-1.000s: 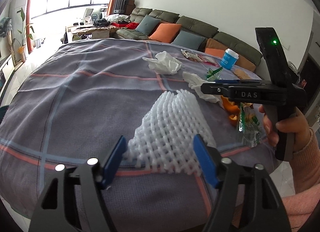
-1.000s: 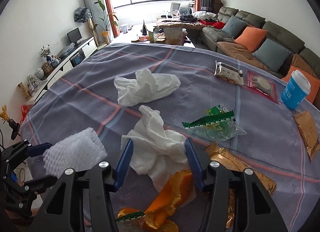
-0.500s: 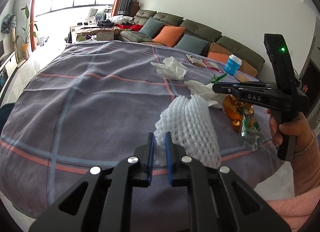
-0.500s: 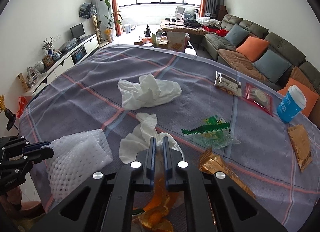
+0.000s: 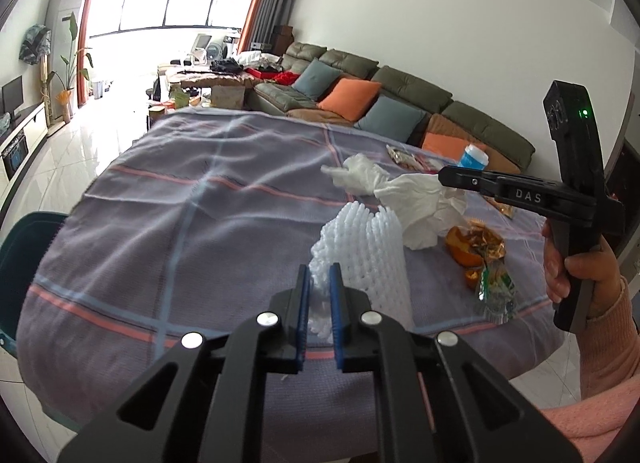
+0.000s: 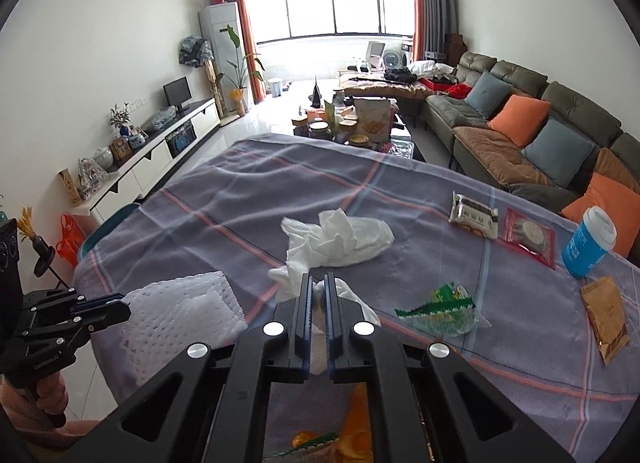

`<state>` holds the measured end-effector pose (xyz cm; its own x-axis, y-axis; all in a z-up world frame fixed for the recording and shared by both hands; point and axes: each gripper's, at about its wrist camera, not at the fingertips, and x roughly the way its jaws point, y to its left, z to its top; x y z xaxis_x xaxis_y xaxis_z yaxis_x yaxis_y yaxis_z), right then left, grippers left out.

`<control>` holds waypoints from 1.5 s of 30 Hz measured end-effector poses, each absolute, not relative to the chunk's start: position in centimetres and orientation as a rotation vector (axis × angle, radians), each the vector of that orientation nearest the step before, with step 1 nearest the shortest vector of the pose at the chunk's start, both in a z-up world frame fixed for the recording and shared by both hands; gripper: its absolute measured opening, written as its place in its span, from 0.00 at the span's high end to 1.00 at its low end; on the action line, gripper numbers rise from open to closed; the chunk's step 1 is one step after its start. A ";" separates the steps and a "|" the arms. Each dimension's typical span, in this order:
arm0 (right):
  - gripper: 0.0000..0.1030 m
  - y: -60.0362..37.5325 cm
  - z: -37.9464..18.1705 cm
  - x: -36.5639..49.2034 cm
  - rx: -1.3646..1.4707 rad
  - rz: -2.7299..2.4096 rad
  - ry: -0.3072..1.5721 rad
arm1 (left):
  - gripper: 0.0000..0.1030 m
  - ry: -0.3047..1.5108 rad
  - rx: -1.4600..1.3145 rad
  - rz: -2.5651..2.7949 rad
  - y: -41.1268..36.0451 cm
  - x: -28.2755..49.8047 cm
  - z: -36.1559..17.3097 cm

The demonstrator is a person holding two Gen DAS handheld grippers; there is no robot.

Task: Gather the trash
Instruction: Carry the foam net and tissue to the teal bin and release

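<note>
In the left wrist view we see our left gripper (image 5: pixel 319 273) at lower centre of the frame, its blue pads drawn almost together and pinching the near edge of the white foam net (image 5: pixel 366 253), which rises crumpled just above the fingertips, its lower part draping toward the grey checked tablecloth (image 5: pixel 180 231). Its jaws have just been closing, and the net is between them. At the right of that frame our right hand (image 5: pixel 576 275) grips the handle of the right gripper (image 5: pixel 444 176), whose tips are clamped on a crumpled white tissue (image 5: pixel 420 207) hanging down toward the cloth. In the right wrist view the same pads sit nearly shut at lower centre (image 6: pixel 318 283), with the tissue (image 6: pixel 294 277) squeezed between them; these jaws too have just been closing on it. Beyond it, mid-frame, lies a second crumpled tissue (image 6: pixel 340 239). To the right on the cloth rest a green snack wrapper (image 6: pixel 440 309), two sealed snack packets (image 6: pixel 474 215), a blue paper cup (image 6: pixel 588 243) and a brown sachet (image 6: pixel 606 317). Orange peel (image 5: pixel 464 247) lies beside a crinkled wrapper (image 5: pixel 494 291) at the cloth's near right edge in the left view.
</note>
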<state>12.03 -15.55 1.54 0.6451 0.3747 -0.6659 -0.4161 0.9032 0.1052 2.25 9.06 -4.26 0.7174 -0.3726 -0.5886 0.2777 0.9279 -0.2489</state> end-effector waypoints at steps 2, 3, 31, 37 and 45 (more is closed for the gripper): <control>0.94 -15.2 2.0 11.9 -0.049 0.467 0.732 | 0.89 0.668 -0.147 -0.352 9.4 2.0 -3.8; 0.94 -14.9 2.3 11.8 -0.044 0.478 0.725 | 0.89 0.662 -0.149 -0.347 9.6 2.0 -3.6; 0.94 -0.5 6.2 12.3 -0.019 0.809 0.625 | 0.89 0.532 -0.209 -0.013 22.1 -1.4 0.3; 0.94 3.9 6.6 13.1 -0.012 0.895 0.625 | 0.89 0.513 -0.214 0.082 25.4 -1.9 0.9; 0.94 9.0 5.8 14.5 0.007 0.990 0.666 | 0.89 0.517 -0.232 0.210 30.2 -1.9 0.7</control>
<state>14.49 8.97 5.82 0.3688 0.7733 -0.5157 -0.7693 0.5653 0.2975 -1.87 30.18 0.66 0.8490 0.1392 -0.5097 -0.2554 0.9526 -0.1653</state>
